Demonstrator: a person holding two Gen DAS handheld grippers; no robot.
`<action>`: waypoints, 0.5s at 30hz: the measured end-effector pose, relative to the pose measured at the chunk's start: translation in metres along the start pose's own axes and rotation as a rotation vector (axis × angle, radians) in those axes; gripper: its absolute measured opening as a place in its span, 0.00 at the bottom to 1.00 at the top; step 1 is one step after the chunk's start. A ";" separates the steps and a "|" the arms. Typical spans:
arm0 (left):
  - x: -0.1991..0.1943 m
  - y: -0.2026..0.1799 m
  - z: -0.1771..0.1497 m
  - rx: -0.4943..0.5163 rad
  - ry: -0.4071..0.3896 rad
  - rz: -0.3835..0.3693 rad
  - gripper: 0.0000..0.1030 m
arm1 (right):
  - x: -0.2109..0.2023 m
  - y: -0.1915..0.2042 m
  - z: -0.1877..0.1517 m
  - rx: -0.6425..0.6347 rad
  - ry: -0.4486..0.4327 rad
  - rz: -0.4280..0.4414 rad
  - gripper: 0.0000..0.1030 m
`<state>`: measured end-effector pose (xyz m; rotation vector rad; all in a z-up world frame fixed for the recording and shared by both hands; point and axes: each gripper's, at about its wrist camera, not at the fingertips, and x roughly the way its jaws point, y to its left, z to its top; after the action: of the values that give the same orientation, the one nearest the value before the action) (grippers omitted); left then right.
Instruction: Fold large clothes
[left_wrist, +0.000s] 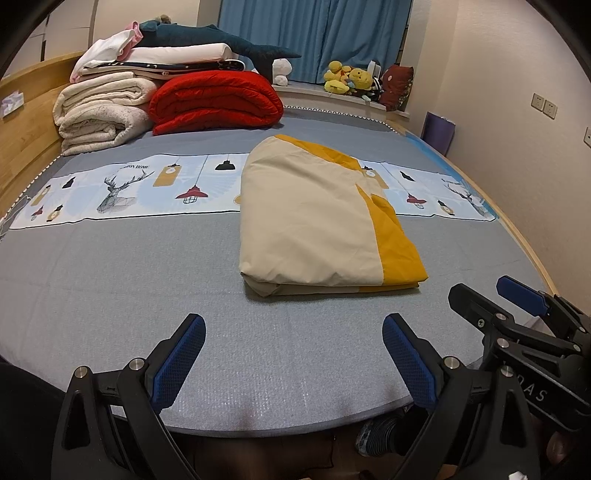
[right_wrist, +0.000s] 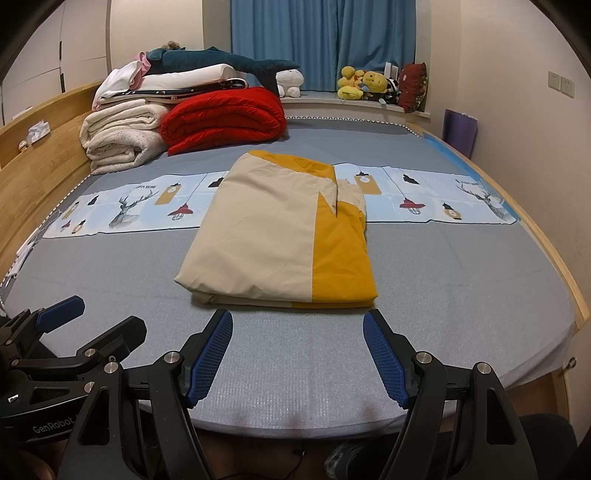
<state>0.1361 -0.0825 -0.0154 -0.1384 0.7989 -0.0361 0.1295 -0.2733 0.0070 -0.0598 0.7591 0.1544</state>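
Note:
A folded cream and yellow cloth lies in a neat rectangle in the middle of the grey bed. It also shows in the right wrist view. My left gripper is open and empty, hovering over the bed's near edge, short of the cloth. My right gripper is open and empty, just in front of the cloth's near edge. The right gripper also shows in the left wrist view, and the left gripper in the right wrist view.
A red quilt, rolled white blankets and stacked bedding sit at the bed's far left by the wooden headboard. Plush toys line the window ledge under blue curtains. A wall runs along the right.

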 end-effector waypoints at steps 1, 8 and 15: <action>0.000 0.000 0.000 0.000 0.001 0.000 0.93 | 0.000 0.000 0.000 0.000 0.000 0.000 0.72; 0.001 -0.003 0.001 0.000 0.003 -0.004 0.93 | 0.000 0.000 0.000 0.000 0.000 0.000 0.72; 0.001 -0.002 0.000 -0.001 0.003 -0.003 0.93 | 0.000 0.000 0.000 -0.001 0.001 0.000 0.72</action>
<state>0.1369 -0.0847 -0.0153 -0.1404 0.8018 -0.0393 0.1296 -0.2734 0.0070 -0.0602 0.7598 0.1547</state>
